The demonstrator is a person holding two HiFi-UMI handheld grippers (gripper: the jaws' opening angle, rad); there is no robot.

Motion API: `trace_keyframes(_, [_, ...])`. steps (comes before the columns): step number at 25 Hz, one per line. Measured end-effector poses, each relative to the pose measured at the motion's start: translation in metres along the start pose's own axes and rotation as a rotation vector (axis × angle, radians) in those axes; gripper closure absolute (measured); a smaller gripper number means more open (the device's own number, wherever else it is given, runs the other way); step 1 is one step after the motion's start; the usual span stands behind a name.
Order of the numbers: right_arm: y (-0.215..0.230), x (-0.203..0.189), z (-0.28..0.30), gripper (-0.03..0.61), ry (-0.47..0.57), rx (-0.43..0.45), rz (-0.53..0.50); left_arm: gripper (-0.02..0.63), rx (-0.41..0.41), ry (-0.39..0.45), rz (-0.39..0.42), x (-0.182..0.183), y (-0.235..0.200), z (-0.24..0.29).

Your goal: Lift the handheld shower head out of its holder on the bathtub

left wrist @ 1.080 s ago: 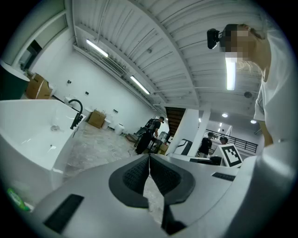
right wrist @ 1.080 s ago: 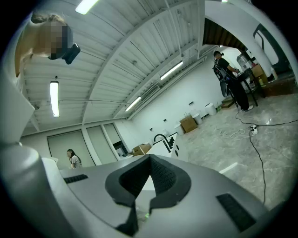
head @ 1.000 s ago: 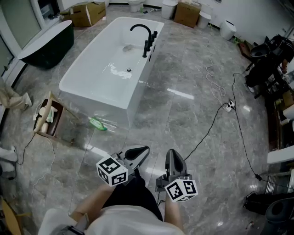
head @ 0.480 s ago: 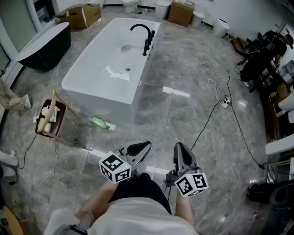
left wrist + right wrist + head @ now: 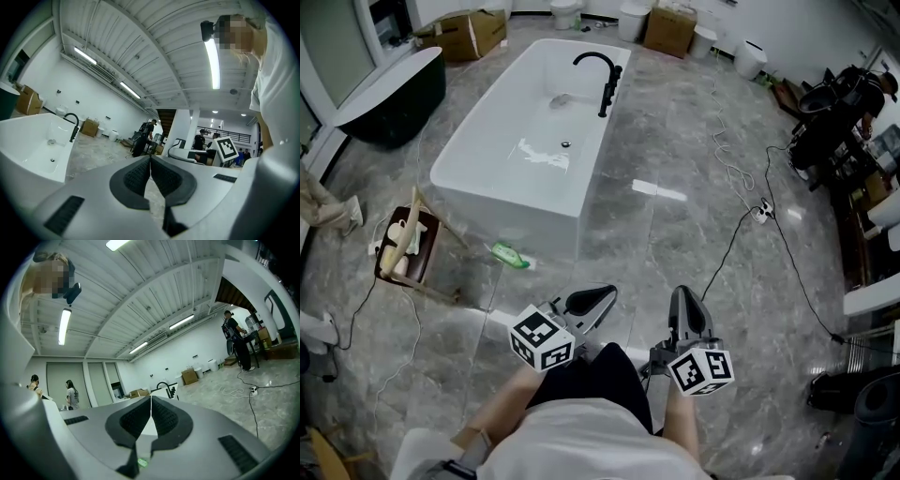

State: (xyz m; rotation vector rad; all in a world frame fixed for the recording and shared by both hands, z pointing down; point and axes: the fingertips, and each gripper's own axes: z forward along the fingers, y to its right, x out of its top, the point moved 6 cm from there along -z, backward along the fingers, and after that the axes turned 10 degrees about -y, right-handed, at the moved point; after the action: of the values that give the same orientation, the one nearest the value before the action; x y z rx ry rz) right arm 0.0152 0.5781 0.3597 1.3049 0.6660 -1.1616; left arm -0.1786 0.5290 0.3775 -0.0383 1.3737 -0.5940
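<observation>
The white bathtub (image 5: 511,178) stands far ahead on the grey marble floor. A black tap set with the handheld shower head (image 5: 607,82) rises from its right rim. It also shows small in the left gripper view as the tap (image 5: 72,125) and in the right gripper view as the tap (image 5: 166,387). My left gripper (image 5: 598,296) and right gripper (image 5: 683,297) are held level near my body, well short of the tub. Both are shut with nothing between the pads (image 5: 140,176) (image 5: 161,416).
A black tub (image 5: 389,89) and cardboard boxes (image 5: 473,28) stand at the back left. A wooden crate with bottles (image 5: 405,246) and a green bottle (image 5: 508,254) lie by the tub's near end. Cables (image 5: 755,214) cross the floor; equipment (image 5: 834,117) lines the right side.
Both grippers have drifted to the right and slightly up in the head view, still shut. The view of the tub has shifted a little.
</observation>
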Motion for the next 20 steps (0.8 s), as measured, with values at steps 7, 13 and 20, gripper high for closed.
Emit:
trace_keyframes(7, [-0.01, 0.007, 0.027, 0.561, 0.003, 0.022, 0.016, 0.601, 0.009, 0.007, -0.039, 0.007, -0.019, -0.005])
trace_keyframes(13, [-0.004, 0.012, 0.064, 0.561, -0.024, 0.047, 0.02, 0.601, 0.028, 0.005, -0.051, 0.013, -0.043, 0.005])
trace_keyframes(20, [0.026, 0.032, 0.113, 0.561, -0.042, 0.079, 0.024, 0.601, 0.061, 0.01, -0.065, 0.036, -0.083, 0.044])
